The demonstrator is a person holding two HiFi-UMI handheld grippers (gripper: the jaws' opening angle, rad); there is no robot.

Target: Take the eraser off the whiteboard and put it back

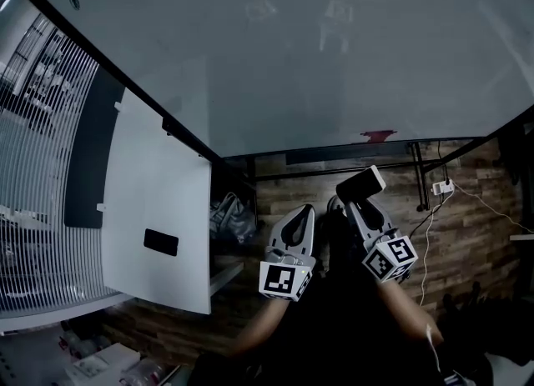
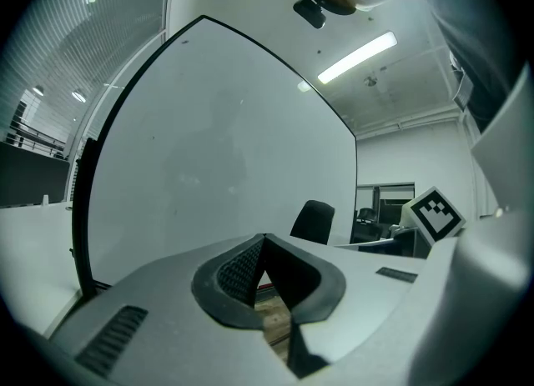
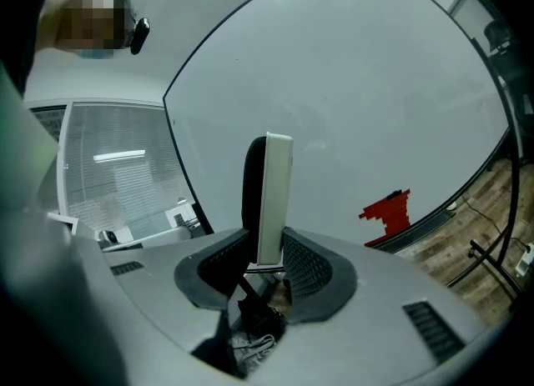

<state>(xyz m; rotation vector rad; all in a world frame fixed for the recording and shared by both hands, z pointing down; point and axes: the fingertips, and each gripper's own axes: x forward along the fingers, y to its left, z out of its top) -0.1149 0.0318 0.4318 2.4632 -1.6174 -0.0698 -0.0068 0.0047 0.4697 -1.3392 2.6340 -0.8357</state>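
Your right gripper (image 3: pixel 265 253) grips the eraser (image 3: pixel 272 197) — it pokes past the jaws toward the whiteboard (image 3: pixel 350 84), not touching; left gripper (image 2: pixel 263 249) pinched closed, empty.

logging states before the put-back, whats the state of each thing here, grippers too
eraser: off the board, standing on end, clamped between the right gripper's jaws
right gripper: shut on the eraser
left gripper: shut, nothing between its jaws
whiteboard: upright, mostly blank
red patch: on the whiteboard near its bottom edge
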